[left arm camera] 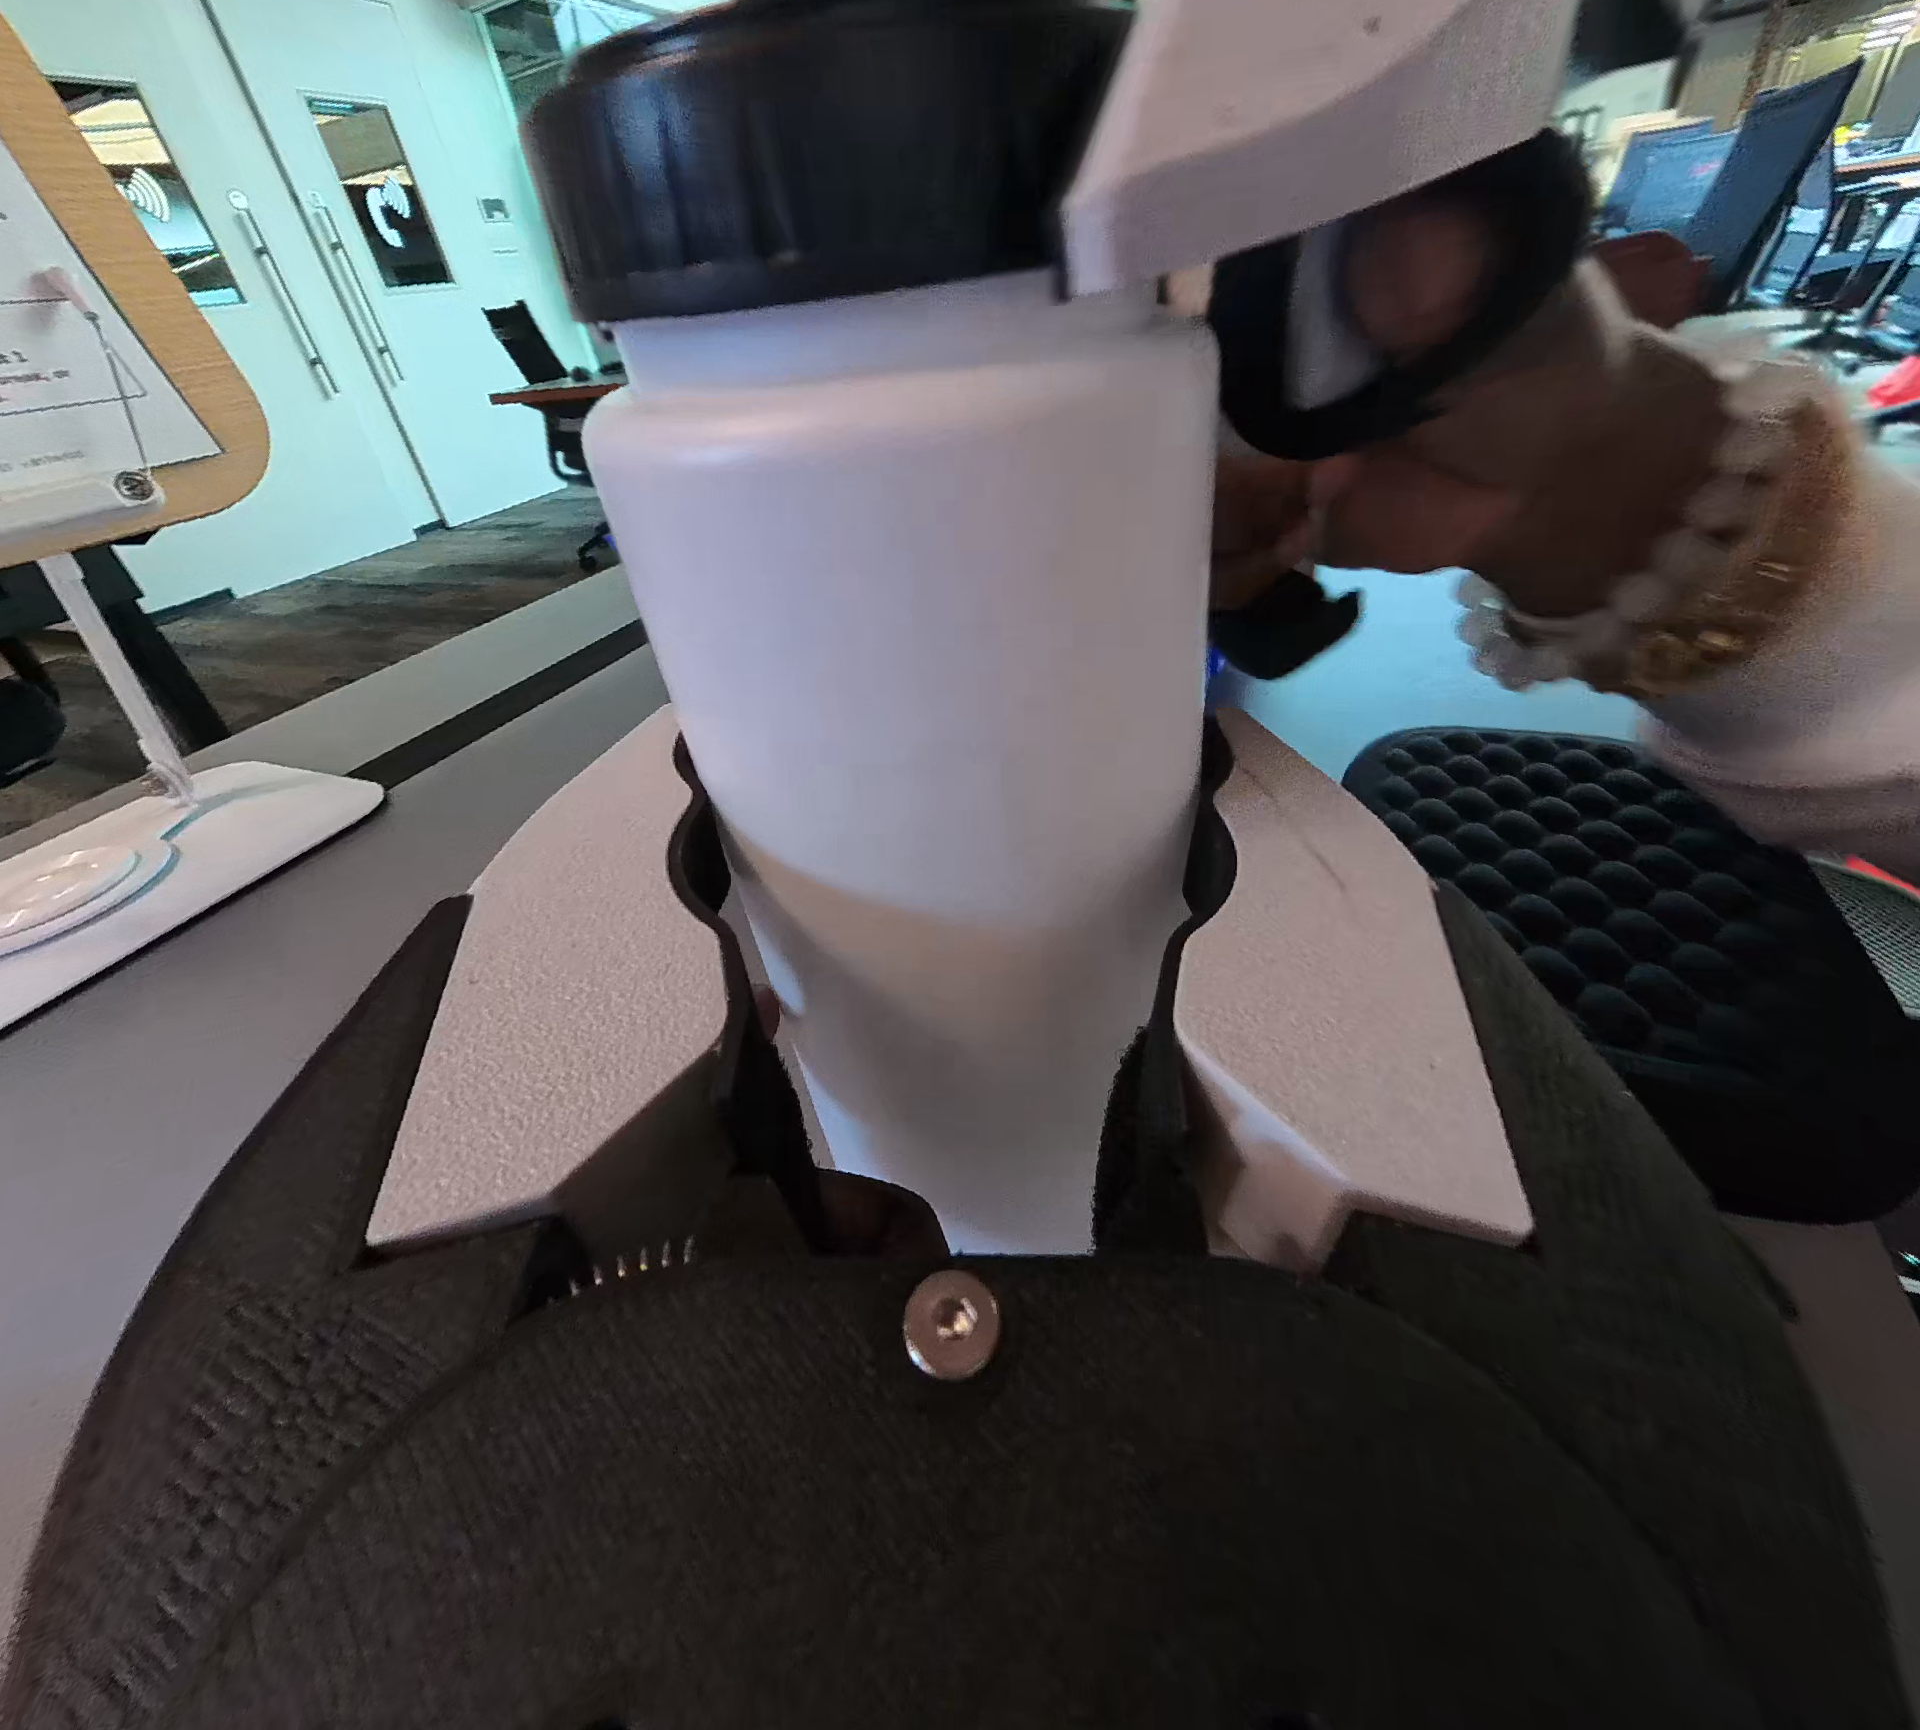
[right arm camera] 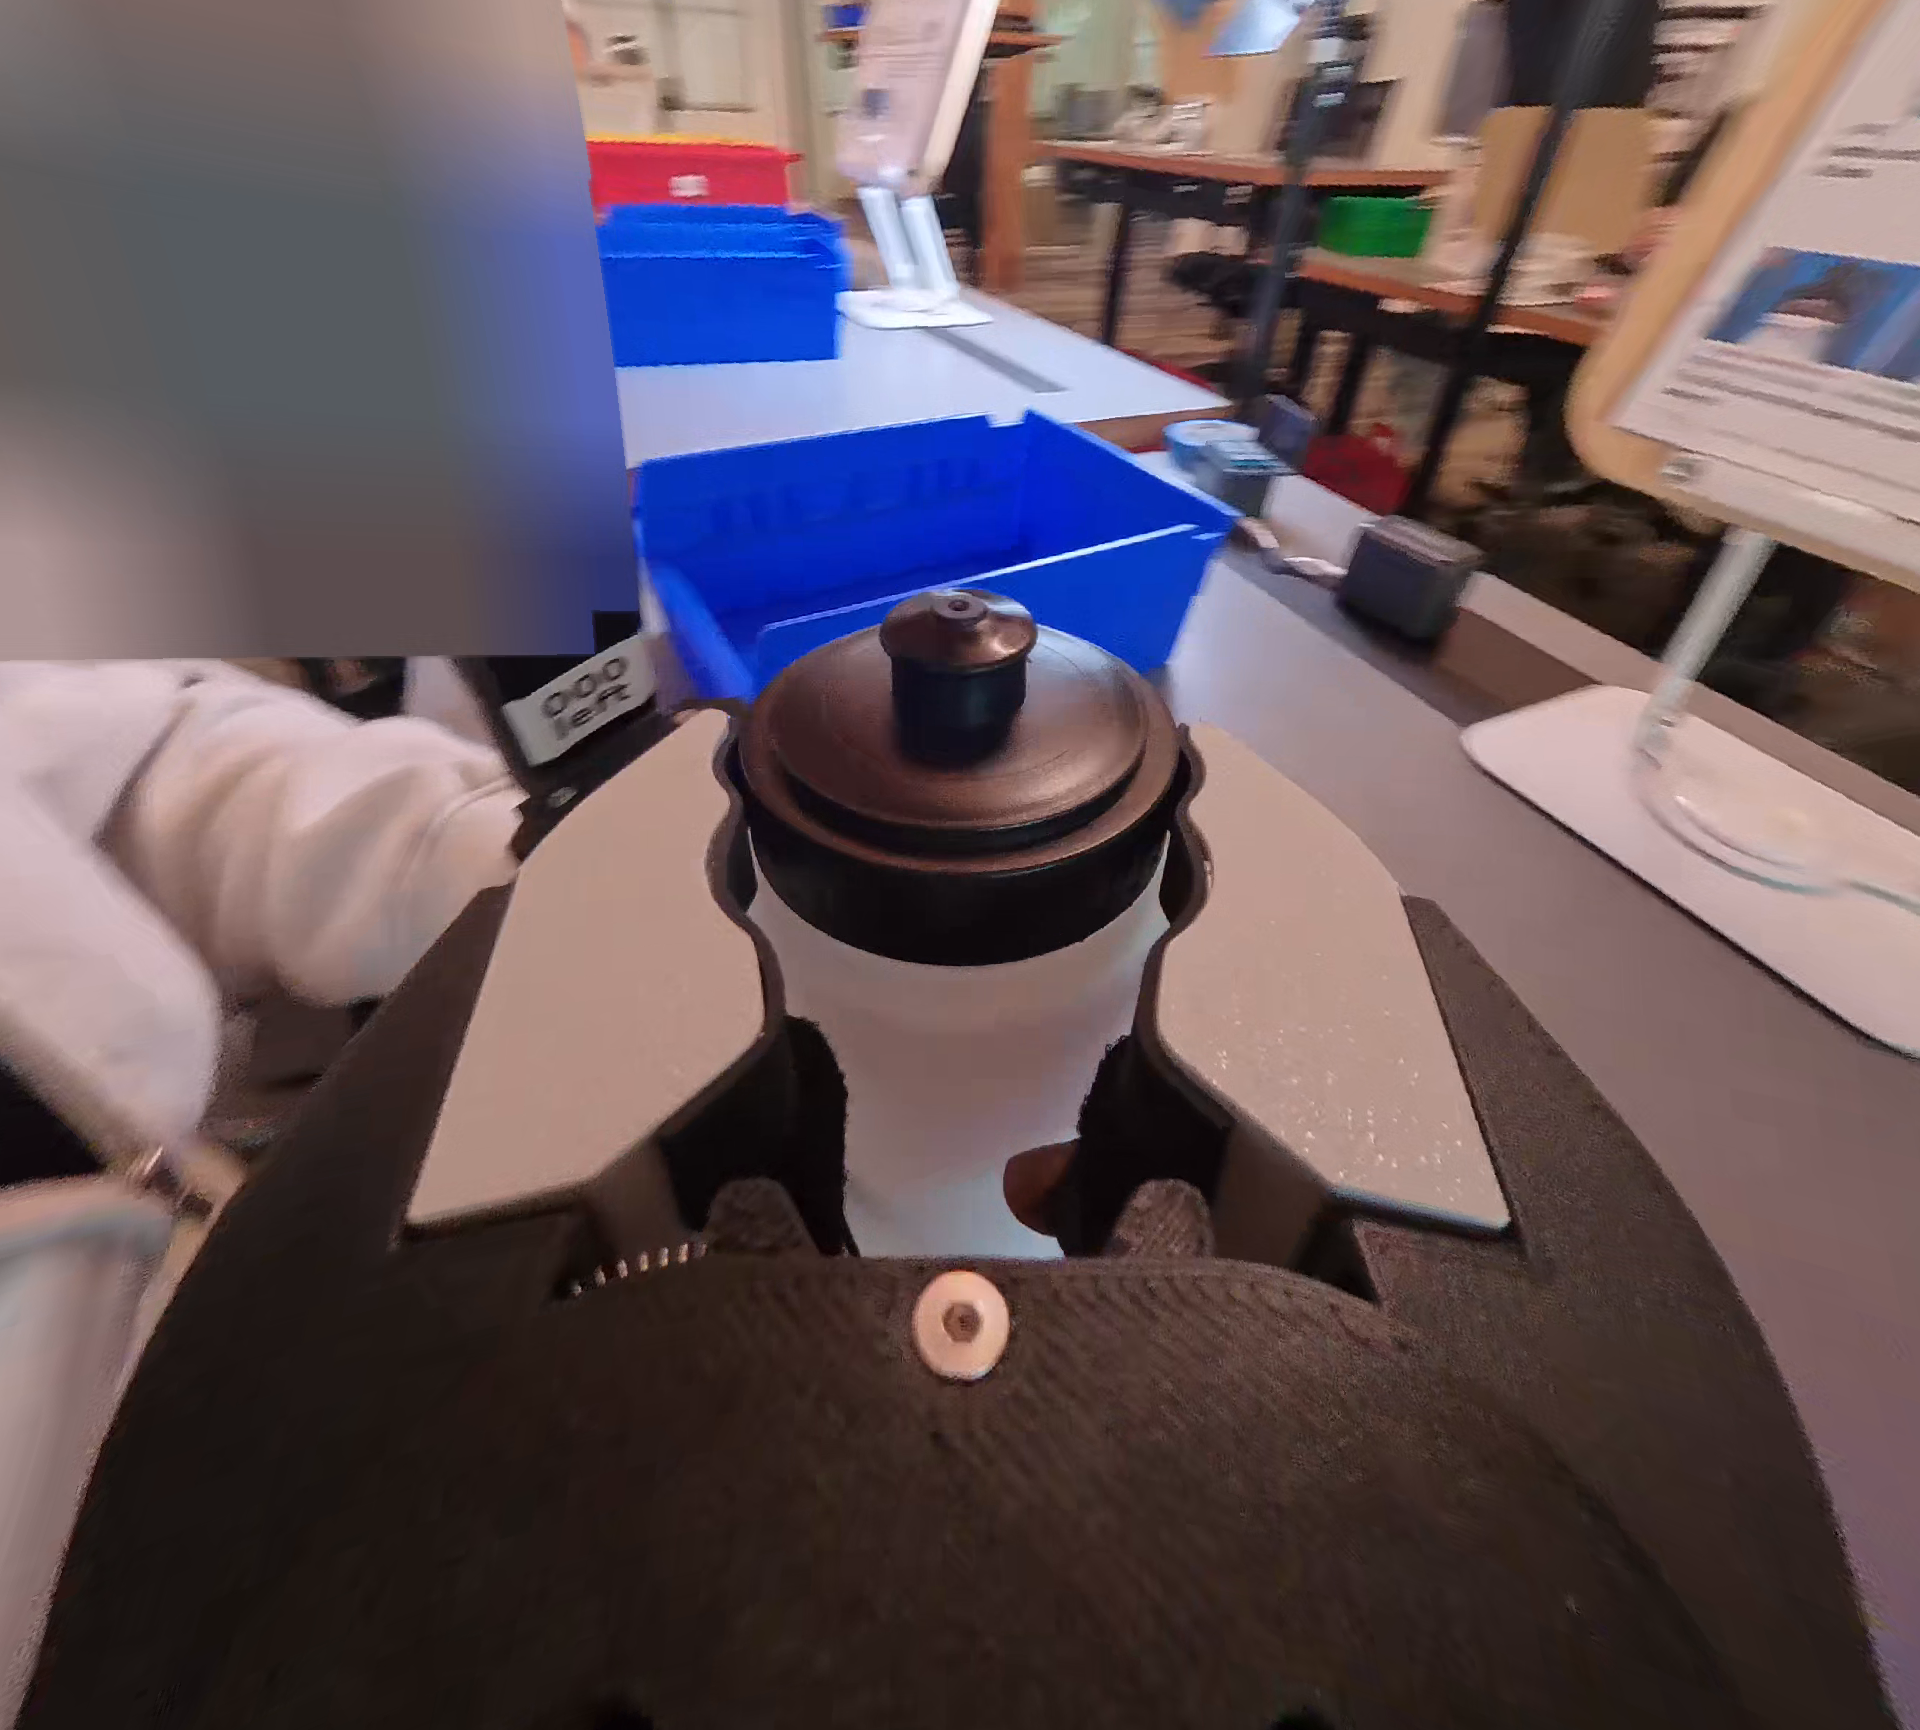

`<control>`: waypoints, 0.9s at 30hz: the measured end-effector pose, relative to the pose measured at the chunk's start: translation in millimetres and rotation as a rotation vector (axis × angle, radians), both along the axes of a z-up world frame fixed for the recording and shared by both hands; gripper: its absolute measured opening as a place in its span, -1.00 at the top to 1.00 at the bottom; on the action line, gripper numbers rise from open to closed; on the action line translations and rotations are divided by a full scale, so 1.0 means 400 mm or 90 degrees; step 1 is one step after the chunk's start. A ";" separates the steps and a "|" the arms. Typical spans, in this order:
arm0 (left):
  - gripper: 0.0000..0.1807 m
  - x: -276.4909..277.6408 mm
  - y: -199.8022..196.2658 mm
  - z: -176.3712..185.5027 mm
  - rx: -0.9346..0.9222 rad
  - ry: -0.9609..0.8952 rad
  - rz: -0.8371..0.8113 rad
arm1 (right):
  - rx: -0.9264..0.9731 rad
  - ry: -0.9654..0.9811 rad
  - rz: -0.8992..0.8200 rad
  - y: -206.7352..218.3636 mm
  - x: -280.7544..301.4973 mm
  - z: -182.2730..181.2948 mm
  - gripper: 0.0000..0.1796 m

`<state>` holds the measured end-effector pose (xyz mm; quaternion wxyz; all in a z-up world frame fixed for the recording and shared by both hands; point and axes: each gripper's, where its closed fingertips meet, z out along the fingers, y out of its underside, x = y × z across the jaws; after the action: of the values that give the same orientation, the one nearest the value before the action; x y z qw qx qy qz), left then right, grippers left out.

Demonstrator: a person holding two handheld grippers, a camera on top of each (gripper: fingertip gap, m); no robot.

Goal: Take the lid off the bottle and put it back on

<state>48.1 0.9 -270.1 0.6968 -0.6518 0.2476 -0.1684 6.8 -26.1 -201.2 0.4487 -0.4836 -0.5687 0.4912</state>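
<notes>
Between the fingers of the left claw (left arm camera: pixel 951 807) stands a white bottle (left arm camera: pixel 914 641), upright, pinched at its lower body over the dark counter (left arm camera: pixel 260 1005). Its black lid (left arm camera: pixel 821 142), ribbed at the rim with a pull spout, sits on the neck. Right claw (right arm camera: pixel 956 807) closes on that lid from both sides. Beyond, a blue bin (right arm camera: pixel 935 527) rests on the counter just behind the bottle, a second blue bin (right arm camera: pixel 717 283) farther back. White-based sign stand (right arm camera: pixel 1704 807) stands to the right, apart from the bottle.
</notes>
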 end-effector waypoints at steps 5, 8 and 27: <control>0.03 0.019 -0.012 0.000 0.006 0.010 -0.044 | 0.014 0.004 0.306 -0.038 0.030 0.002 0.14; 0.03 0.034 -0.024 -0.001 -0.001 0.001 -0.086 | 0.007 0.007 0.453 -0.059 0.050 0.003 0.14; 0.03 0.006 -0.001 -0.001 -0.003 0.002 0.012 | 0.020 0.030 -0.123 0.011 0.009 0.009 0.14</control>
<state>50.4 0.4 -270.5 0.6963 -0.6561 0.2419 -0.1615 10.3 -21.8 -197.5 0.5147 -0.5173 -0.5162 0.4484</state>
